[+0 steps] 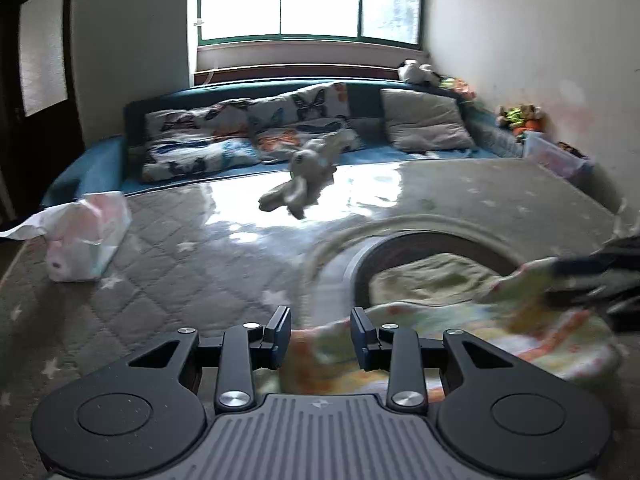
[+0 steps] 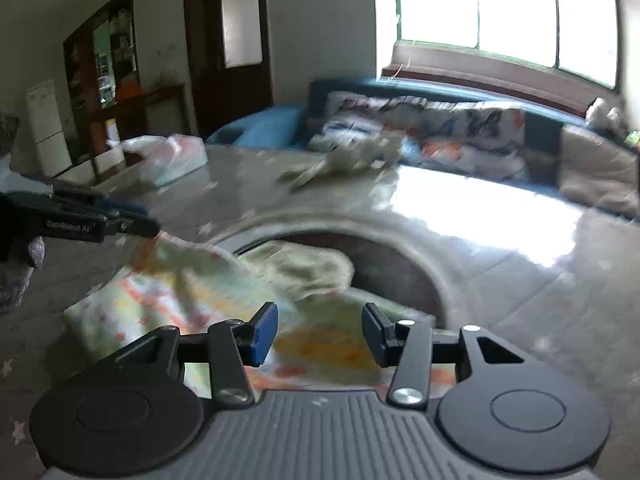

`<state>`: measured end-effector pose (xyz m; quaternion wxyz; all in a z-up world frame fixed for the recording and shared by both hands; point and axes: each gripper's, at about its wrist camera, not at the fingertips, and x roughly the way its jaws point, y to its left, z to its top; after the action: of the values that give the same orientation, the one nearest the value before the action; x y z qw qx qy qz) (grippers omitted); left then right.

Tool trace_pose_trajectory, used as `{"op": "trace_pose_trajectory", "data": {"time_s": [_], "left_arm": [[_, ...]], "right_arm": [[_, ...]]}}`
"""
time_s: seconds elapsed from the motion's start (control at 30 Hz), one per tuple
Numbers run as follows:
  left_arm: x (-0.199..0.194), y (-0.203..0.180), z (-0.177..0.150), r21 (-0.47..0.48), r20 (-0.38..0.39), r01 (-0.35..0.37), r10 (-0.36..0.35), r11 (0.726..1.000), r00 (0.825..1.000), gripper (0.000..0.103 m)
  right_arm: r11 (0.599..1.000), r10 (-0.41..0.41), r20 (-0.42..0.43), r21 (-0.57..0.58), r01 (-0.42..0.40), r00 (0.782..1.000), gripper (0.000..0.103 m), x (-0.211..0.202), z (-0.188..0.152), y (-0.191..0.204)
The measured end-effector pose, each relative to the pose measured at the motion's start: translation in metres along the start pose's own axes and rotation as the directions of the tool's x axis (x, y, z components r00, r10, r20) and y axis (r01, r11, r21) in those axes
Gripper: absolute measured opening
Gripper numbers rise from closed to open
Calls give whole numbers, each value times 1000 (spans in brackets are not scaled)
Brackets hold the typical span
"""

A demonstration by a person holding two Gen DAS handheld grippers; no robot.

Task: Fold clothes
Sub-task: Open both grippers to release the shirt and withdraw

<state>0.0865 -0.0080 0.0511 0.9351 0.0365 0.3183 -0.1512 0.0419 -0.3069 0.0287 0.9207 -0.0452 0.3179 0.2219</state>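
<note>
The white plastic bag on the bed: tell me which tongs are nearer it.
Left. The left tongs sit on the white plastic bag's side of the colourful garment; the right tongs are farther across.

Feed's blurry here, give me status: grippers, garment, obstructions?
Left hand-held gripper open, right hand-held gripper open. Patterned garment lying loose below both. Nothing in the way.

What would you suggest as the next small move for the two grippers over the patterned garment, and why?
Probably lower both grippers and close them on the near edge of the pastel, orange-patterned cloth garment. The left gripper and right gripper both stand open with nothing pinched, pointing down over the garment, which lies rumpled on the grey quilted star-print mat. The blur leaves the exact edge uncertain.
</note>
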Motion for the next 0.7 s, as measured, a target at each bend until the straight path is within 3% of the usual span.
{"op": "trace_pose_trajectory", "data": {"time_s": [0.2,0.33,0.4,0.57,0.63,0.7], "left_arm": [[27,-12,-5,20,-71,36,-35,999,997,35],[44,-5,-14,4,-115,16,-15,1000,993,34],[44,-4,-14,-6,-112,19,-19,1000,994,33],[37,-18,-3,-9,-71,78,-78,997,994,34],[41,-26,1,-1,-71,100,-99,995,993,34],[48,-33,5,8,-76,115,-114,993,991,34]], "right_arm": [[997,-51,-80,55,56,995,46,28,-13,-10],[989,-101,-76,99,108,992,29,26,-18,-23],[985,-134,-55,98,139,989,31,20,-15,-22],[995,-33,4,97,32,999,29,20,0,-9],[997,19,-15,79,-18,1000,27,28,4,1],[998,17,-50,55,-14,999,26,42,7,7]]}}
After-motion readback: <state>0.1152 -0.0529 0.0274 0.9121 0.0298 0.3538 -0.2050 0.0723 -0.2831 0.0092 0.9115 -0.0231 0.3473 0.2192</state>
